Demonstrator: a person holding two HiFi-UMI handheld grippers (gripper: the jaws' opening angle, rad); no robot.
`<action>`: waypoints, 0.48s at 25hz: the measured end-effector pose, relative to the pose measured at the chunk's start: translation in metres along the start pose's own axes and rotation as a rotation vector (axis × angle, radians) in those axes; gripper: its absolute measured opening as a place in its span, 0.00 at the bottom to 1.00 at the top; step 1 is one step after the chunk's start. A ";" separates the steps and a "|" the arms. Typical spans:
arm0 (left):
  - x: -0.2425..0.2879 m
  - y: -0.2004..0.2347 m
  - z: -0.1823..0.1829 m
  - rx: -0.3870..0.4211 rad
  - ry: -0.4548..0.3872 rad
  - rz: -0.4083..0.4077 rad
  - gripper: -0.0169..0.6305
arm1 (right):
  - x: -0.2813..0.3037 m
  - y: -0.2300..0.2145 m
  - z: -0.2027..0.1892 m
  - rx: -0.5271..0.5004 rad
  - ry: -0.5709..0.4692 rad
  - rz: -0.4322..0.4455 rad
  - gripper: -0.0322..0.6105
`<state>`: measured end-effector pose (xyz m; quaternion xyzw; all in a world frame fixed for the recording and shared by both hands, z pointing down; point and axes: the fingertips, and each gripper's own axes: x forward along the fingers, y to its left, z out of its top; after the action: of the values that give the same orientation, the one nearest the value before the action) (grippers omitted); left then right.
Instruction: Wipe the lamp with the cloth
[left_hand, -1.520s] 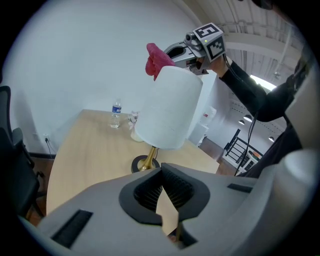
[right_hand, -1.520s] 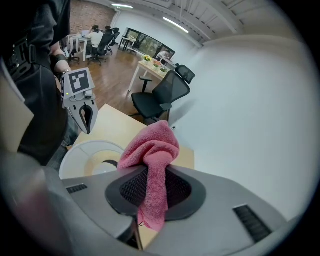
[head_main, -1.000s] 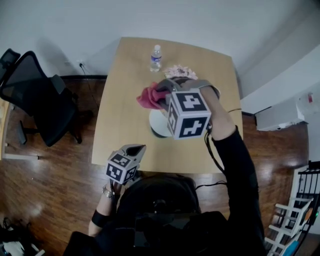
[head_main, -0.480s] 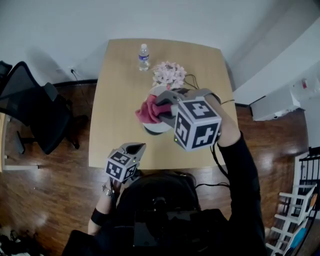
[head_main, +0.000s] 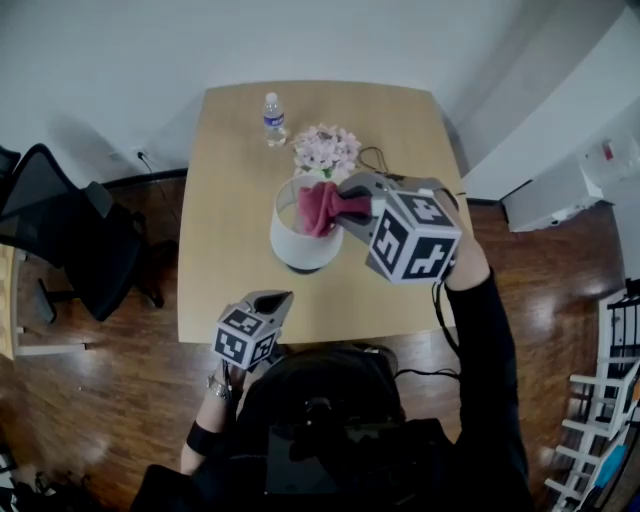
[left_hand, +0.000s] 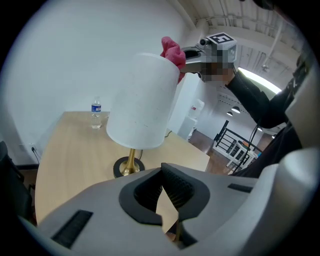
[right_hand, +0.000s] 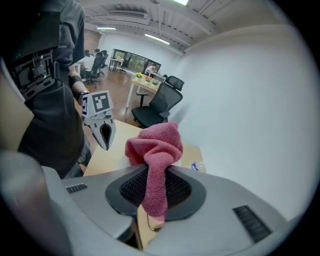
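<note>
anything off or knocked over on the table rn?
Nothing stands out. The lamp stands on its base, the water bottle is upright, the flowers sit beyond it. The right hand-held gripper holds the pink cloth at the shade's top rim.

Cloth (right_hand: 159, 150): pink terry, nubbly, matt. Lamp shade (left_hand: 142, 102): white, smooth, matt; stem (left_hand: 131, 159) polished brass. Table (head_main: 225, 240): pale wood, satin. Floor (head_main: 110, 380): dark boards, glossy. Right gripper (right_hand: 155, 187): grey matt plastic, black ribbed pads (right_hand: 131, 190).

Cloth (head_main: 316, 210) shifted by right gripper (head_main: 338, 205) across lamp (head_main: 293, 243) shade top — left side to right rim — more shade uncovered.
</note>
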<state>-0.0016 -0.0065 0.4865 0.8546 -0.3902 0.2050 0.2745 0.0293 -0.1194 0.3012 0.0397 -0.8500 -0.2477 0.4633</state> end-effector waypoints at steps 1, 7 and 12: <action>0.001 0.000 0.000 -0.003 0.001 0.005 0.03 | 0.000 -0.007 -0.003 0.011 -0.001 -0.019 0.16; -0.002 0.007 0.001 -0.041 -0.007 0.049 0.03 | 0.010 -0.047 -0.007 0.048 -0.021 -0.102 0.16; -0.009 0.022 -0.002 -0.080 -0.029 0.104 0.03 | 0.029 -0.070 0.009 0.045 -0.056 -0.123 0.16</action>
<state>-0.0245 -0.0122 0.4898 0.8246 -0.4458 0.1906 0.2917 -0.0061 -0.1856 0.2876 0.0952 -0.8640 -0.2574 0.4221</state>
